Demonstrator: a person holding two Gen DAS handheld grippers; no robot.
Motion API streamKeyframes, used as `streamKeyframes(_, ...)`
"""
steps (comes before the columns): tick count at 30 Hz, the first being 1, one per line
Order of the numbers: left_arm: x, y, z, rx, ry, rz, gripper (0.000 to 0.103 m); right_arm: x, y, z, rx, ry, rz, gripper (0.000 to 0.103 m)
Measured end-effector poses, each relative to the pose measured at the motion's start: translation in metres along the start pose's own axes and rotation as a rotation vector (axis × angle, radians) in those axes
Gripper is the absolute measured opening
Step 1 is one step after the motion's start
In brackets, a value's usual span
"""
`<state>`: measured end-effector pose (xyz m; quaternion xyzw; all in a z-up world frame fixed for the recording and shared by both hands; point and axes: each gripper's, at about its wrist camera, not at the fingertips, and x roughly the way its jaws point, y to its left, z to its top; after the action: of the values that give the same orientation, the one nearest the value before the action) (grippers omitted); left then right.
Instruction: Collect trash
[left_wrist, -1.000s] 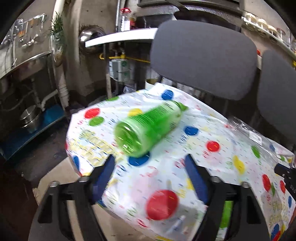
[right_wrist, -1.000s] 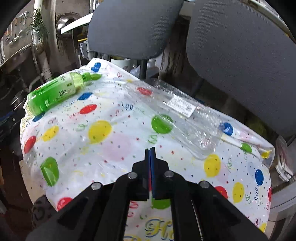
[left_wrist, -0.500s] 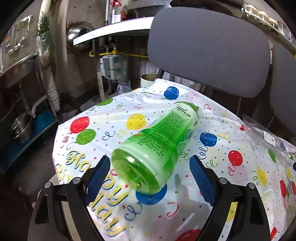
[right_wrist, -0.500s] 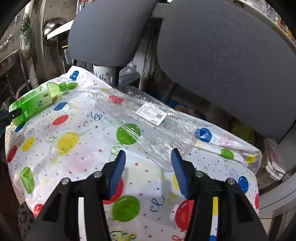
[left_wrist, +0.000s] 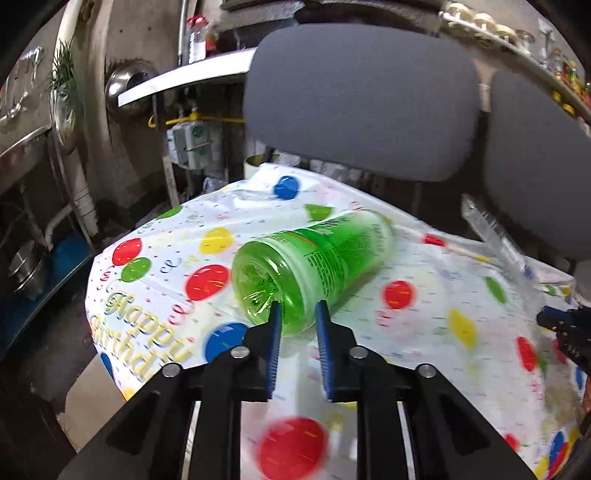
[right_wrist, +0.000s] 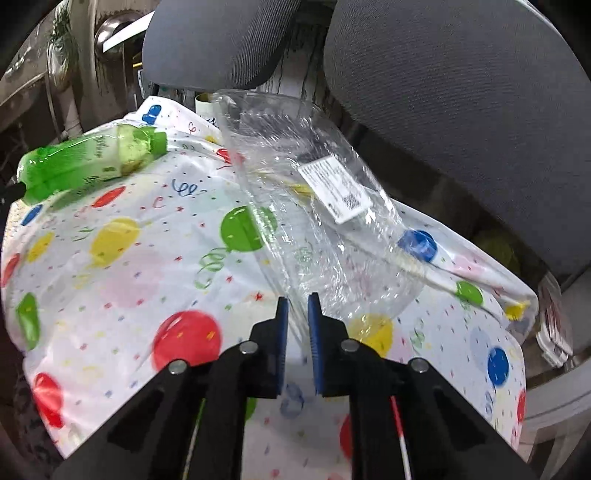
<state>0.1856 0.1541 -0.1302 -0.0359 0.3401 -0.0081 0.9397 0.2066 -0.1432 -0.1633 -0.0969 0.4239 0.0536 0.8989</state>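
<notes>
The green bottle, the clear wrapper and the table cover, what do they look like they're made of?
Green bottle: translucent glossy plastic; light passes through its moulded base. Clear wrapper: thin, crinkly plastic film; the cloth's pattern shows through it and it carries a white printed label. Table cover: probably thin plastic sheet rather than cloth; it is slightly shiny and creased, printed with balloons.

A cluttered home kitchen: a gas meter (left_wrist: 190, 142), steel bowls (left_wrist: 26, 266) and a birthday tablecloth (left_wrist: 155, 266) beside grey chairs (left_wrist: 362, 99).
</notes>
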Motion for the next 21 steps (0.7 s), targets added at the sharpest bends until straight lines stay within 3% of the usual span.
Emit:
streamKeyframes(1,-0.004,-0.006,-0.001,-0.005,-0.002,-0.018,0.013,-0.009,0.001,-0.004,0.004,-0.005,-0.005,0.010)
streamKeyframes(3,-0.018,-0.024,-0.007,0.003,-0.012,-0.067,0.000,-0.024,0.000,-0.012,0.010,-0.013,-0.019,0.010)
streamKeyframes(8,-0.047,-0.072,-0.030,0.027,0.015,-0.242,0.000,-0.063,-0.010,-0.042,0.050,0.001,-0.020,0.009)
streamKeyframes(10,-0.054,-0.082,-0.037,0.041,0.030,-0.240,0.005,-0.076,-0.012,-0.055,0.052,0.013,-0.025,0.009)
streamKeyframes(11,-0.057,-0.083,-0.037,0.041,0.025,-0.221,0.014,-0.079,-0.013,-0.059,0.049,0.015,-0.029,0.009)
streamKeyframes(12,-0.059,-0.081,-0.036,0.040,0.014,-0.185,0.045,-0.082,-0.013,-0.063,0.044,0.017,-0.033,0.009)
streamKeyframes(14,-0.063,-0.071,-0.032,0.016,-0.038,-0.107,0.085,-0.088,-0.009,-0.068,0.042,0.017,-0.033,0.009)
streamKeyframes(17,-0.064,-0.049,-0.024,-0.035,-0.068,-0.033,0.085,-0.090,0.000,-0.069,0.040,0.017,-0.008,0.009)
streamKeyframes(21,-0.049,-0.024,-0.019,-0.077,-0.050,0.055,0.086,-0.086,0.021,-0.064,0.024,0.015,0.091,0.009)
